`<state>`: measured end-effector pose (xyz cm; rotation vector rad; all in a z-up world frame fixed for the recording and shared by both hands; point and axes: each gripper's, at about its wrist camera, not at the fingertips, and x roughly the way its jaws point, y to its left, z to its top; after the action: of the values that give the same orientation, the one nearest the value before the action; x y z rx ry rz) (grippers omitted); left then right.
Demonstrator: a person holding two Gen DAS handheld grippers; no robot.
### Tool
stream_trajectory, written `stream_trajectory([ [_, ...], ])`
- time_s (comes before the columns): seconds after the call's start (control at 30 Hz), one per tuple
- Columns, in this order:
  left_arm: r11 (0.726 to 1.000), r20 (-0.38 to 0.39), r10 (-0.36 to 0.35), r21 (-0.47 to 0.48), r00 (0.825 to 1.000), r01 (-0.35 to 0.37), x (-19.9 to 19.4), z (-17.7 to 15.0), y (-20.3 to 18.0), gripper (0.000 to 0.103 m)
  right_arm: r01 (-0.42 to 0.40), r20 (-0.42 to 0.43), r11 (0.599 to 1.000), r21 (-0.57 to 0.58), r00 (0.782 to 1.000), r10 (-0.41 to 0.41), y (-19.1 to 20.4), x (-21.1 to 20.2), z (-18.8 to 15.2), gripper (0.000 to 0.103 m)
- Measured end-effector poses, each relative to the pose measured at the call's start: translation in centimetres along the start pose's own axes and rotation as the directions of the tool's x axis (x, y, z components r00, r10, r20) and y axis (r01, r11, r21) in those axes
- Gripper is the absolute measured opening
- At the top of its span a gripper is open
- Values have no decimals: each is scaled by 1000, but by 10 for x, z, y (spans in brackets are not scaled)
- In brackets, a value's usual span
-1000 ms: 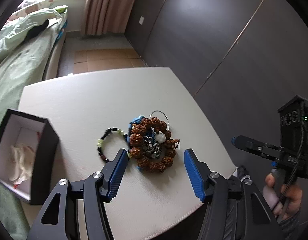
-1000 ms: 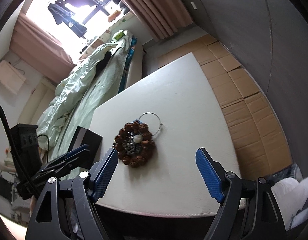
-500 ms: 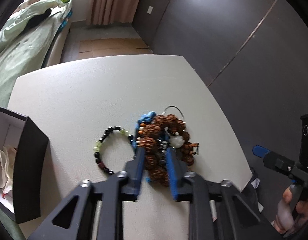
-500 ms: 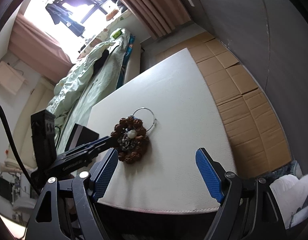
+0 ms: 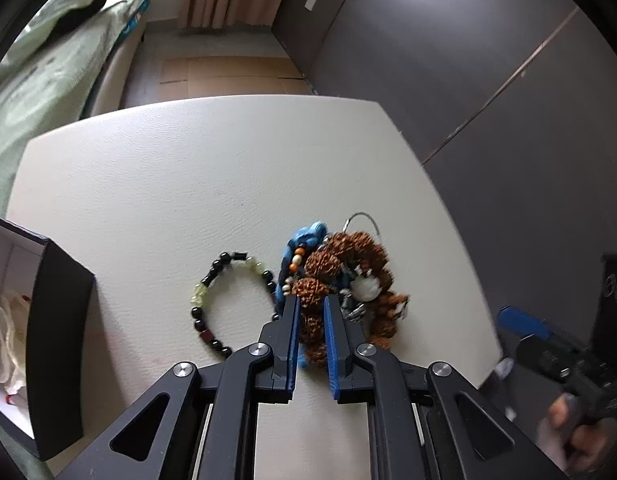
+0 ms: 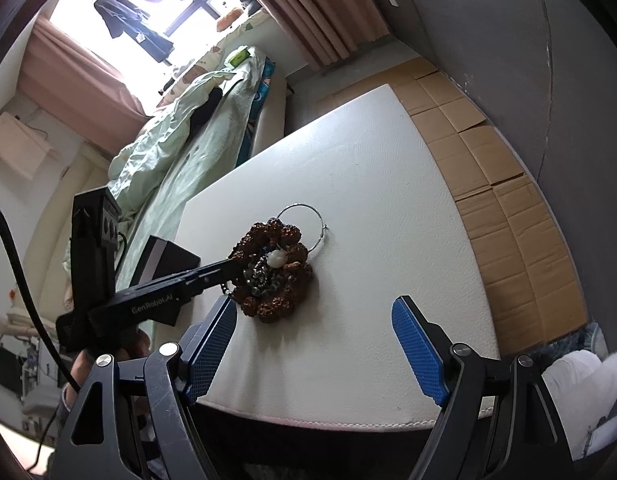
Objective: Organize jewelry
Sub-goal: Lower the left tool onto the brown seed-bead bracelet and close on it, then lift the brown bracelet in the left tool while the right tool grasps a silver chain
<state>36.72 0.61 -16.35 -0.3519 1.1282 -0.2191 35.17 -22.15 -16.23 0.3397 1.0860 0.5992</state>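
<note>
A pile of jewelry lies on the white table (image 5: 188, 152): a brown rough-bead bracelet (image 5: 348, 248), blue beads (image 5: 308, 234), a white bead (image 5: 364, 286) and a thin silver ring (image 5: 364, 218). A black-and-green bead bracelet (image 5: 222, 260) lies just left of the pile. My left gripper (image 5: 310, 300) grips the near side of the brown bracelet (image 6: 296, 276); its jaws are opening slightly, with the beads still pressed between the pads. My right gripper (image 6: 314, 300) hovers open and empty in front of the pile, near the table's front edge.
An open black box (image 5: 56, 320) with white cloth inside stands at the table's left edge. A bed (image 5: 36, 80) with a green quilt runs along the left. Flattened cardboard (image 6: 488, 140) covers the floor on the right. A dark wall stands behind.
My left gripper came forward and down onto the pile and closed from wide open onto the brown beads. The right gripper stayed put and open.
</note>
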Motion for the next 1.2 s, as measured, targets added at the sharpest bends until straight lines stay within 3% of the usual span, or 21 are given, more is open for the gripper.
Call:
stream_trajectory([
  [0.17, 1000, -18, 11, -20, 1000, -12, -1, 12, -2, 17, 11, 8, 1000, 9, 1000, -11, -5, -5, 0, 81],
  [0.3, 997, -49, 79, -2, 996, -80, 6, 21, -12, 20, 12, 11, 999, 31, 1000, -12, -13, -7, -2, 81],
  [0.37, 995, -65, 98, 7, 993, -98, 8, 23, -17, 29, 13, 9, 999, 37, 1000, -13, -15, -6, -3, 81],
  [0.43, 989, -88, 149, 33, 985, -147, 13, 25, -25, 45, 10, 7, 999, 45, 1000, -10, -18, -6, -4, 81],
  [0.5, 979, -98, 198, 73, 975, -192, 16, 22, -32, 50, 9, 7, 999, 48, 1000, -9, -20, -7, -4, 81],
  [0.67, 964, -104, 257, 94, 961, -248, 22, 25, -32, 47, 1, 13, 998, 55, 1000, -2, -22, -9, -5, 81],
  [0.7, 962, -100, 266, 94, 959, -257, 22, 24, -30, 34, 0, 15, 998, 55, 1000, -1, -22, -10, -5, 81],
  [0.73, 960, -103, 273, 95, 957, -263, 21, 25, -28, 27, 0, 16, 999, 55, 1000, -1, -23, -10, -6, 81],
  [0.8, 954, -105, 290, 114, 951, -278, 21, 24, -30, 24, 0, 17, 998, 57, 1000, -1, -24, -11, -7, 81],
  [0.87, 944, -105, 313, 148, 944, -296, 19, 25, -32, 22, 2, 15, 998, 67, 1000, -3, -28, -11, -8, 81],
  [1.2, 939, -17, 299, 181, 954, -291, -27, 21, -48, 21, -21, 8, 998, 60, 1000, 20, -20, -5, -9, 81],
])
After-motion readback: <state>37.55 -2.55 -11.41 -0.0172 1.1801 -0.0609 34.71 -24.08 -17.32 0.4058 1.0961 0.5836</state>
